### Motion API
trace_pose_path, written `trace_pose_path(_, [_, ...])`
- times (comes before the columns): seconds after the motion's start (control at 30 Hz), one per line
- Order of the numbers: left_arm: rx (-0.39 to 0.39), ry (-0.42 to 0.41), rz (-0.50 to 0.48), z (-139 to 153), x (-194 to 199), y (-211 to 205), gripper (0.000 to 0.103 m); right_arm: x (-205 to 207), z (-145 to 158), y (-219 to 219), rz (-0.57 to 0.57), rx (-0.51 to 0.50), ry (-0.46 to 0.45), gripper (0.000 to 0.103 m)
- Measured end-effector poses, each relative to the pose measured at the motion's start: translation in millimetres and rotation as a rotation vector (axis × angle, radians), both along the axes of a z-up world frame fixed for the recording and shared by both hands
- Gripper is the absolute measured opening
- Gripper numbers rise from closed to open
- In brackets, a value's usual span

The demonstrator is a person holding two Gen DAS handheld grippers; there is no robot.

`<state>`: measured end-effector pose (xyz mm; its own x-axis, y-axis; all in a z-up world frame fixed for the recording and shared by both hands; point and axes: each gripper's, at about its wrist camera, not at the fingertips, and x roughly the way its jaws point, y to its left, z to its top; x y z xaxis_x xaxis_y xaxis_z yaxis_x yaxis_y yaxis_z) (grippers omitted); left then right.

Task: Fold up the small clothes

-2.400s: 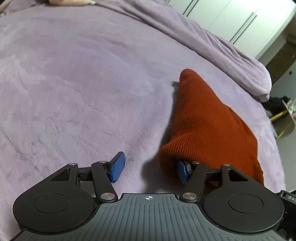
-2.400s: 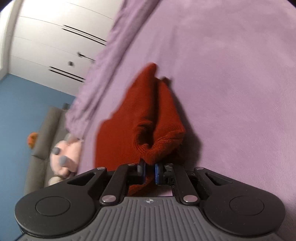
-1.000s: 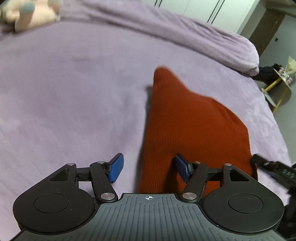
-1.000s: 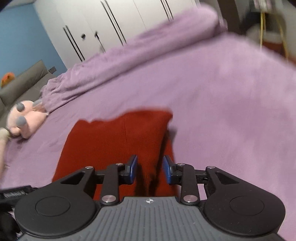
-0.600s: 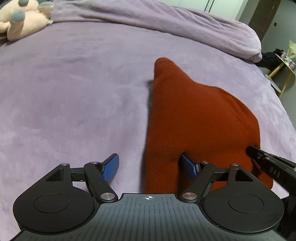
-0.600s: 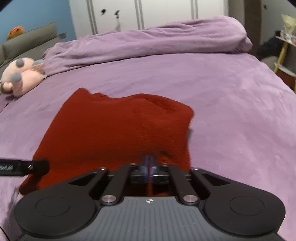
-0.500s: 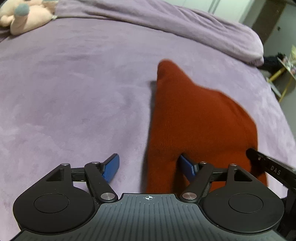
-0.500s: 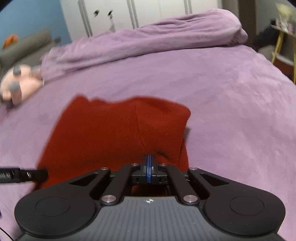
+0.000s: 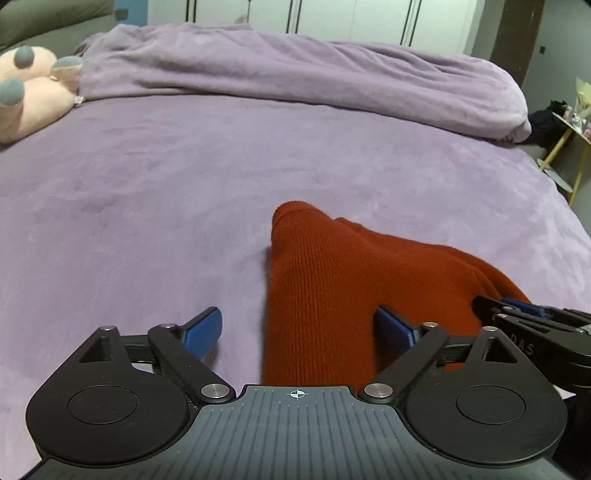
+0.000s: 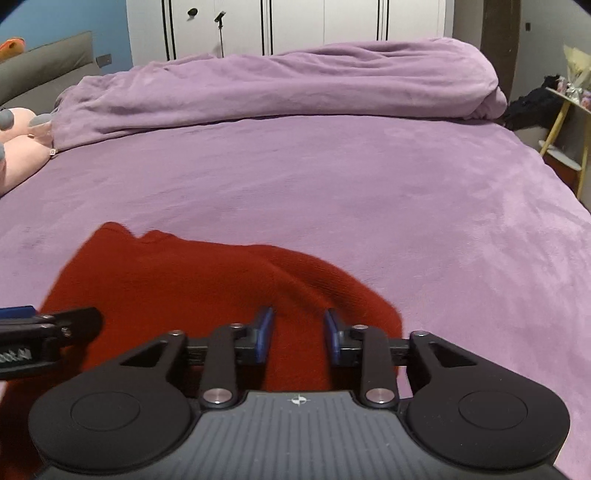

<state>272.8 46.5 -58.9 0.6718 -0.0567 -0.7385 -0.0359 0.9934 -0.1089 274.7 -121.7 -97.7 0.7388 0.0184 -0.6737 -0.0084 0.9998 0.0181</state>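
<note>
A rust-red knitted garment (image 9: 332, 295) lies folded on the purple bed cover (image 9: 147, 184); it also shows in the right wrist view (image 10: 184, 280). My left gripper (image 9: 301, 328) is open wide, its jaws astride the garment's near left edge, holding nothing. My right gripper (image 10: 298, 334) is open, its blue pads either side of a raised fold at the garment's near right edge. The right gripper's tip shows at the right of the left wrist view (image 9: 517, 310). The left gripper's tip shows at the left of the right wrist view (image 10: 48, 325).
A bunched purple duvet (image 10: 277, 85) lies across the far side of the bed. A pink plush toy (image 9: 26, 99) sits at the far left. White wardrobe doors (image 10: 288, 26) stand behind. A yellow-legged side table (image 10: 565, 122) stands off the right edge.
My right gripper was shut on the garment's fold half a second ago and has now opened, letting go. The garment has settled flatter. The left gripper stays open.
</note>
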Motion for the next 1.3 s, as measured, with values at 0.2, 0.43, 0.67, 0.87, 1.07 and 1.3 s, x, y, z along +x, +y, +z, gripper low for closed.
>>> trace_pose_path(0.2, [-0.025,0.018,0.014,-6.2,-1.7,3.1,0.101,-3.8,-4.2,-15.3,-0.040,-0.022,0.008,0.029])
trace_pose_path(0.43, [-0.020,0.037,0.045,16.0,-56.7,14.5,0.098,-95.5,14.4,-18.3,0.035,0.037,-0.051,0.035])
trace_pose_path(0.67, [-0.020,0.104,0.056,13.1,-93.0,24.3,0.099,-121.7,14.9,-33.1,-0.065,0.055,0.020,0.068])
trace_pose_path(0.87, [0.060,0.109,0.017,25.1,-142.0,16.6,0.098,-176.8,12.0,-19.2,-0.010,0.078,0.103,0.099])
trace_pose_path(1.07, [0.106,0.096,-0.008,40.1,-176.8,8.7,0.099,-212.1,19.8,-10.8,-0.023,0.094,0.197,0.099])
trace_pose_path(1.3, [0.181,0.054,-0.003,60.9,-190.9,2.9,0.101,-222.1,52.9,3.5,0.000,0.101,0.196,0.099])
